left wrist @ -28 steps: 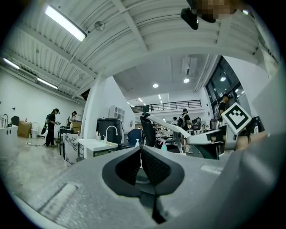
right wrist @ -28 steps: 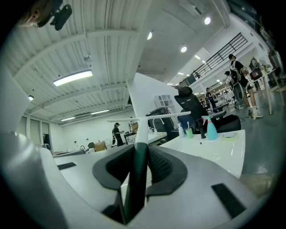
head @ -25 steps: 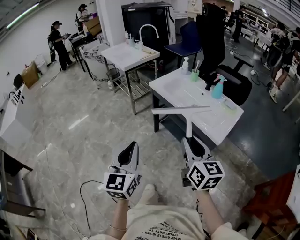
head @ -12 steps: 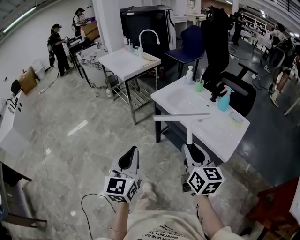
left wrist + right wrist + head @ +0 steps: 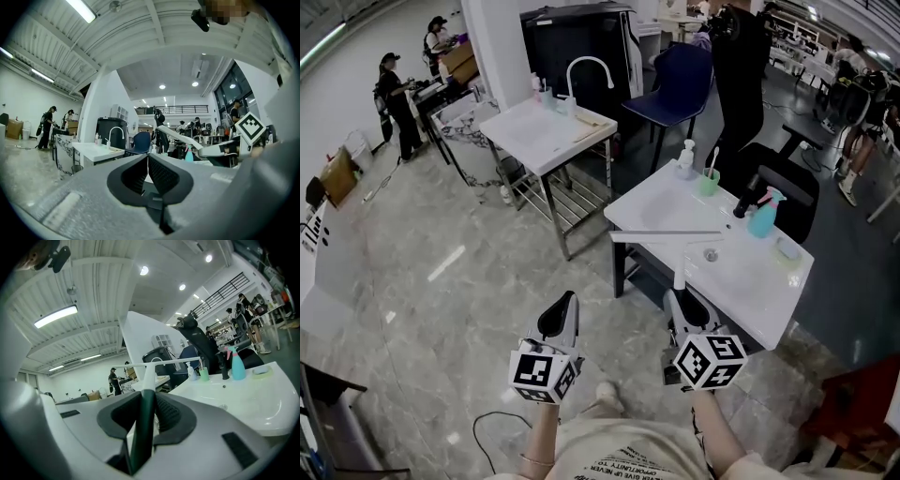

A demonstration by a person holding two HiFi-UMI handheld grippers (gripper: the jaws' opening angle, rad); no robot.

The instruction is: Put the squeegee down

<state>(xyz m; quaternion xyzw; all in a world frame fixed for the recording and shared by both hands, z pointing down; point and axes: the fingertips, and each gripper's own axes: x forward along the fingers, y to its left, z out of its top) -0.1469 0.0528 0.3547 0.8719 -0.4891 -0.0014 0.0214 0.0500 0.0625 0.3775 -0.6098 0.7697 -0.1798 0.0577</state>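
- Gripping the squeegee [image 5: 667, 234] in the right gripper [image 5: 684, 298]: jaws partly apart and pressed on the dark handle from both sides.
- Running out of those jaws toward 12 o'clock in the head view: a white stem first, then the long blade set crosswise at the far end like a T.
- Seen over the near left part of the white desk [image 5: 769, 291], with the blade across the basin side. Touching the top or clear of it? Can't tell from here.
- Dead centre in the right gripper view: the handle sits squarely between the two pads [image 5: 171, 413], and the blade stretches across at 12 o'clock.
- Over at 9 o'clock of the right gripper, the left gripper [image 5: 562, 307]: jaws closed tip to tip with nothing between them, well apart from the squeegee.
- Beyond the blade, at about 1 o'clock on the desk: a teal spray bottle [image 5: 762, 214], a green cup [image 5: 708, 181] and a white pump bottle [image 5: 686, 157].
- Further out at 11 o'clock, a second desk [image 5: 534, 136] with a curved tap [image 5: 586, 67].
- Far off at 10 o'clock, two people [image 5: 394, 94] standing by a wall.
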